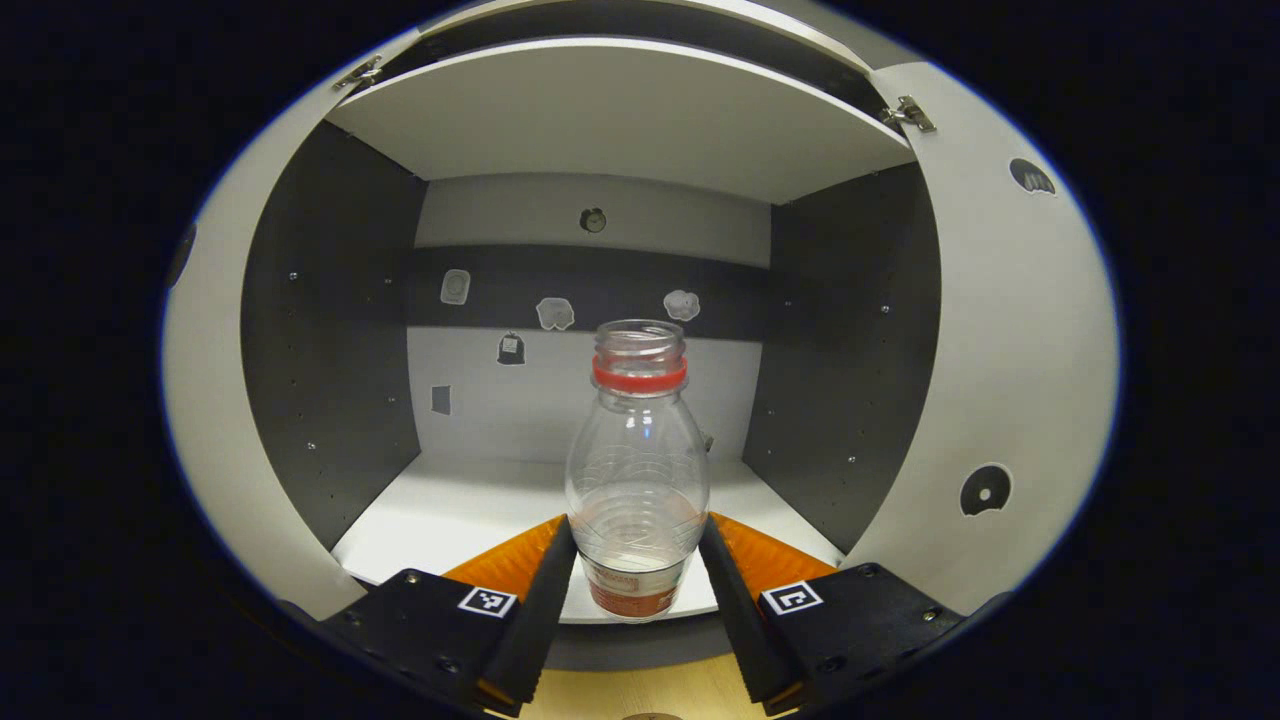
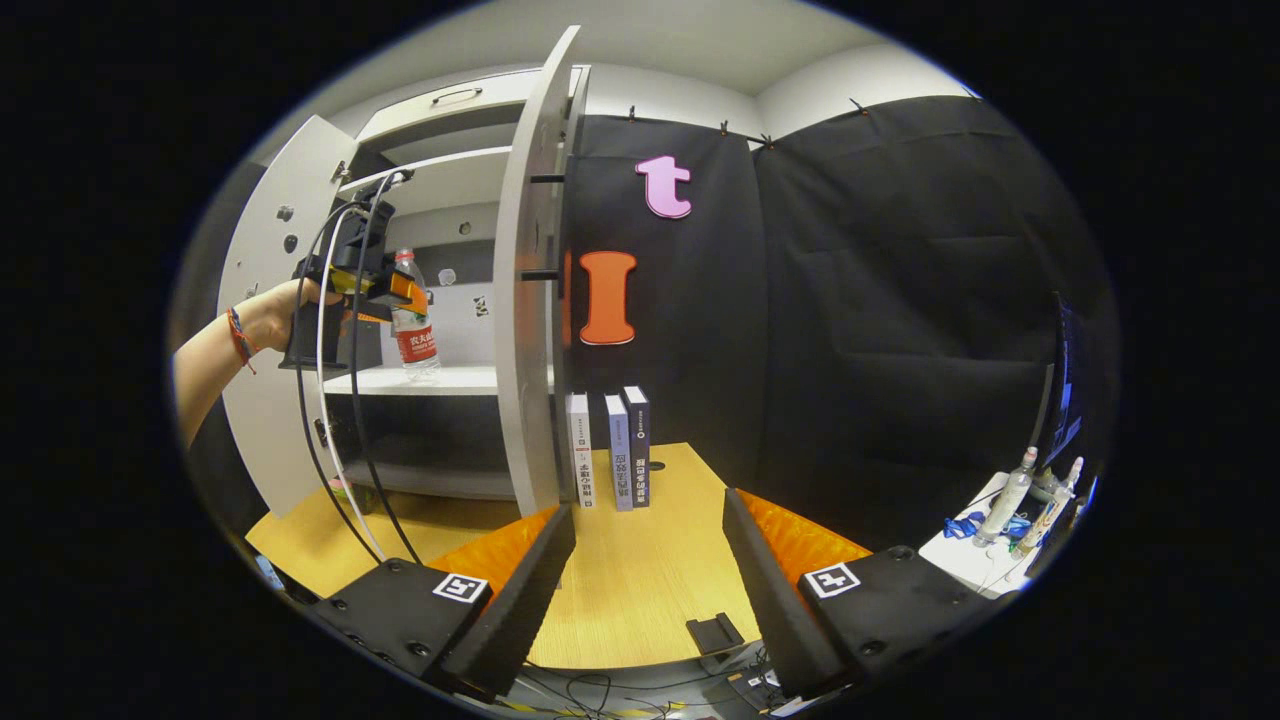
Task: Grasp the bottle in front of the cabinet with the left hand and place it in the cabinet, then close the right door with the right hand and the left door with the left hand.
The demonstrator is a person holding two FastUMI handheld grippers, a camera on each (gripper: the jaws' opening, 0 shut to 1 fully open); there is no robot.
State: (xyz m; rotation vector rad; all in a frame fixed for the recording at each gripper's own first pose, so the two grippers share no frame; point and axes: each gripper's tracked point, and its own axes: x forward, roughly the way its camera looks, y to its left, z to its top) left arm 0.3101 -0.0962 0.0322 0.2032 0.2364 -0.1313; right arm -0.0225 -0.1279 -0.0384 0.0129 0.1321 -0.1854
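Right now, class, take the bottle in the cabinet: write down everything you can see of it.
The bottle is clear, ribbed plastic, apparently empty, with no cap on its open mouth, a red ring around the neck and a red-and-white label low on its body. It stands upright at the front edge of the cabinet's white shelf, between the two open doors. The left gripper brackets its lower body, fingers close against both sides; whether they press is unclear.

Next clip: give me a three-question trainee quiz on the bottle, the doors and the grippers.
1. True or false: the bottle has its cap on.
2. The cabinet doors are: A both open, B both shut, C one shut.
3. Fill in: the right hand-held gripper holds ____.

Key: 1 false, the neck is open; 2 A, left door and right door stand open; 3 nothing. The left hand-held gripper grips the bottle at the shelf.
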